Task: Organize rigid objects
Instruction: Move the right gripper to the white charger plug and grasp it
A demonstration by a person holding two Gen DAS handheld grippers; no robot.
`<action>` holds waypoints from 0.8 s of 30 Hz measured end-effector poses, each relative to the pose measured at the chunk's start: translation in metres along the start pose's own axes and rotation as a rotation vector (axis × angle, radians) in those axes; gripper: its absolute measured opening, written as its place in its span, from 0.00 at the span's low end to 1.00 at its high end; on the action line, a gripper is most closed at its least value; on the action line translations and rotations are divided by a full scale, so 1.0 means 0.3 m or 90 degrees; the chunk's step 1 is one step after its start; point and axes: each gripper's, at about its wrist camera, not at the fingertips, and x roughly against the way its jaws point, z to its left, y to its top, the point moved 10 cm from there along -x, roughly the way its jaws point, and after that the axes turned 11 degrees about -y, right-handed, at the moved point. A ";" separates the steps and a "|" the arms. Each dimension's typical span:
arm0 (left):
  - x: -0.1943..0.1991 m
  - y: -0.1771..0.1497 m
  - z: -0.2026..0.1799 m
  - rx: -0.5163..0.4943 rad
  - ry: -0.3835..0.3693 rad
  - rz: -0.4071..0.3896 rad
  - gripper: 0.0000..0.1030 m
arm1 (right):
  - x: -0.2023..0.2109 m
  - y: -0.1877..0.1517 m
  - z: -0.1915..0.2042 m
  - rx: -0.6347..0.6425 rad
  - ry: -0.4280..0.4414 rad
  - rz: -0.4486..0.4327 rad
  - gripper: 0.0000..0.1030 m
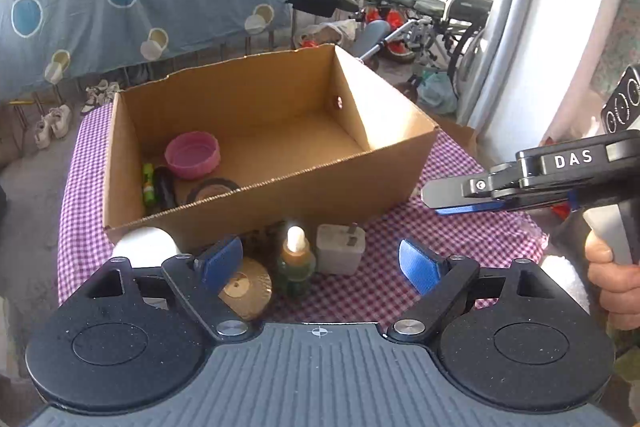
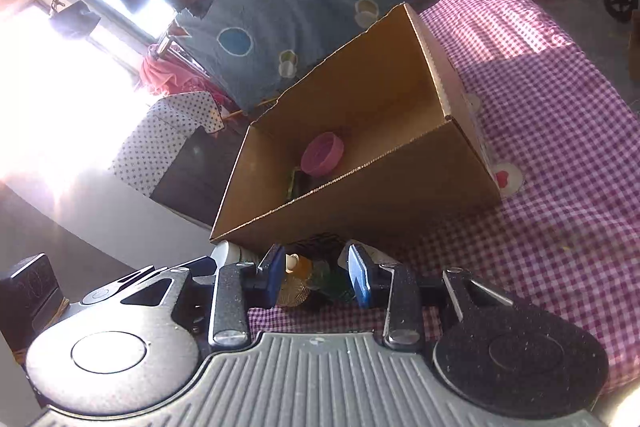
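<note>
the left tool (image 1: 320,259) fills the near edge of its view, jaws spread wide and empty above a small bottle (image 1: 295,259), a white charger (image 1: 340,249) and a round gold lid (image 1: 246,287) on the checked bench (image 1: 460,227). just behind them stands the cardboard box (image 1: 340,187), with a pink lid (image 1: 193,155) and a green tube (image 1: 148,183) in its left end. the right tool (image 2: 316,279) hangs partly open, gripping nothing, with the bottle seen between its blue pads (image 2: 358,279).
</note>
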 end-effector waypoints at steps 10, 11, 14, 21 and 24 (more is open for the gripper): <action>-0.263 -0.115 -0.142 -0.113 0.048 0.024 0.72 | -0.090 -0.054 -0.073 0.047 -0.055 -0.004 0.36; -0.277 -0.118 -0.138 -0.111 0.054 0.024 0.71 | -0.104 -0.049 -0.076 0.047 -0.050 -0.001 0.36; -0.305 -0.138 -0.128 -0.093 0.060 0.022 0.68 | -0.166 -0.030 -0.084 0.038 -0.021 0.016 0.36; -0.350 -0.151 -0.091 -0.088 0.103 0.024 0.66 | -0.273 -0.021 -0.061 0.042 0.033 0.053 0.36; -0.362 -0.151 -0.077 -0.079 0.113 0.028 0.66 | -0.314 -0.024 -0.058 0.036 0.048 0.072 0.36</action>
